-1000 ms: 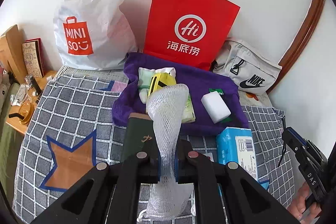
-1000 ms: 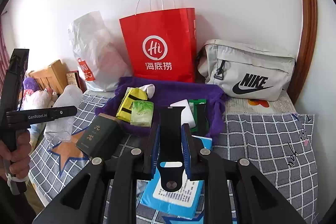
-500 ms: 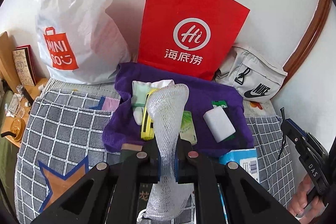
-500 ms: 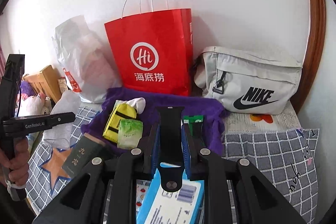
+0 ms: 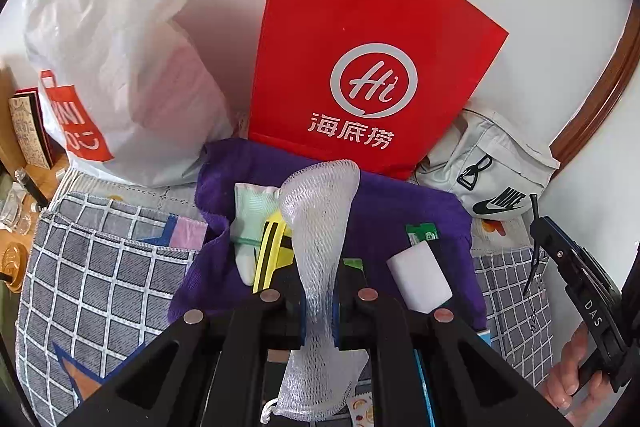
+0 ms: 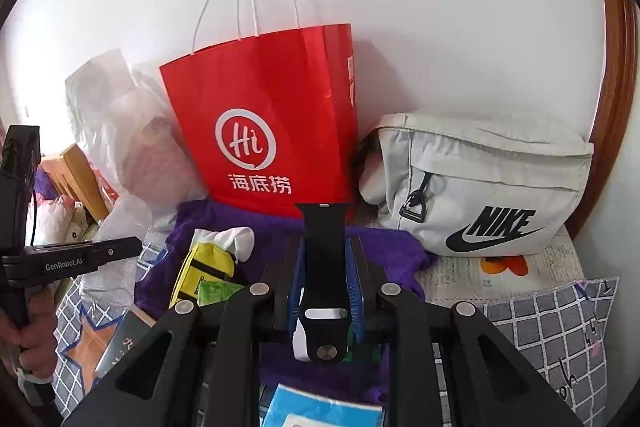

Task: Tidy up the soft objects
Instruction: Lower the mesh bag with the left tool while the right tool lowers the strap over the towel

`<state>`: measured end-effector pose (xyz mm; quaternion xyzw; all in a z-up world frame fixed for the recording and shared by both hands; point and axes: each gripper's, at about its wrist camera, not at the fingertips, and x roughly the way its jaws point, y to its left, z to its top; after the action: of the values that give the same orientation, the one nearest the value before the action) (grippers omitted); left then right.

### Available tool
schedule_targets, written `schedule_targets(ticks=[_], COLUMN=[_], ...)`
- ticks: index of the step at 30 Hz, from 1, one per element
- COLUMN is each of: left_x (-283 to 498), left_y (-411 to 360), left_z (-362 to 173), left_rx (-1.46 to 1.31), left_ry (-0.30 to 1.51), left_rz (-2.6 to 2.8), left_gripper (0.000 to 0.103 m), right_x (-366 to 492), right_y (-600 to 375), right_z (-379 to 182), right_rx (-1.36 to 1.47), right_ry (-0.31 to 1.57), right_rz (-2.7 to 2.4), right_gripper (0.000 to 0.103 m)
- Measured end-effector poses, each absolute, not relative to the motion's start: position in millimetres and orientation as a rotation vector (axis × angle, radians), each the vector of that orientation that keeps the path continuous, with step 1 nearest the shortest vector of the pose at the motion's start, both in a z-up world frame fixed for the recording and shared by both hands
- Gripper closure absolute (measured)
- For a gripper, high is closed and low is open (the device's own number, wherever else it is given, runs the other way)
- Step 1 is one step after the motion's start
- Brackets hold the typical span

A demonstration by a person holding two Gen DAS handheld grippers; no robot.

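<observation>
My left gripper (image 5: 320, 301) is shut on a white mesh bath sponge (image 5: 320, 219), held upright over the purple towel (image 5: 392, 211). My right gripper (image 6: 324, 267) is shut on a black silicone watch strap (image 6: 322, 251), held above the same purple towel (image 6: 384, 247). On the towel lie a mint-and-white sock (image 5: 250, 211), a yellow pouch (image 5: 272, 251), a white sponge block (image 5: 420, 277) and a green packet (image 6: 216, 293). The left gripper also shows at the left edge of the right wrist view.
A red paper bag (image 5: 360, 79) stands against the wall behind the towel, with a white plastic Miniso bag (image 5: 120, 67) to its left and a grey Nike pouch (image 6: 480, 187) to its right. A blue tissue pack (image 6: 320, 411) and a dark box (image 6: 120, 343) lie on the checked cloth.
Both grippers have moved forward toward the towel and the red bag, each keeping its hold. The bags and towel now look larger and nearer.
</observation>
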<state>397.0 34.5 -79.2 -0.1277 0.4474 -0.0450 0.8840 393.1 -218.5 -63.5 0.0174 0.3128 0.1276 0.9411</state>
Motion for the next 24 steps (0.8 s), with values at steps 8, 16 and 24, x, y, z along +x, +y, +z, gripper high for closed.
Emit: schedule_targets(ticks=[8,16,24], left_x=[416,434,442], left_y=[31,22,21], left_z=[-96,-122,-135], left_rx=[-0.253,-0.250,-0.273], left_ry=[0.933,0.988,1.017], left_rz=[-0.086,-0.104,-0.121], left_gripper=[0.094,0.094,0.094], right_x=[417,439,448], right_y=[-222,-224,-209], right_z=[-97,-131,-159], right_rx=[0.036,0.021,-0.024], right_ry=[0.695,0.809,0.908], right_rz=[0.257,0.307,0.363], right_gripper=[0.083,0.083,0.083])
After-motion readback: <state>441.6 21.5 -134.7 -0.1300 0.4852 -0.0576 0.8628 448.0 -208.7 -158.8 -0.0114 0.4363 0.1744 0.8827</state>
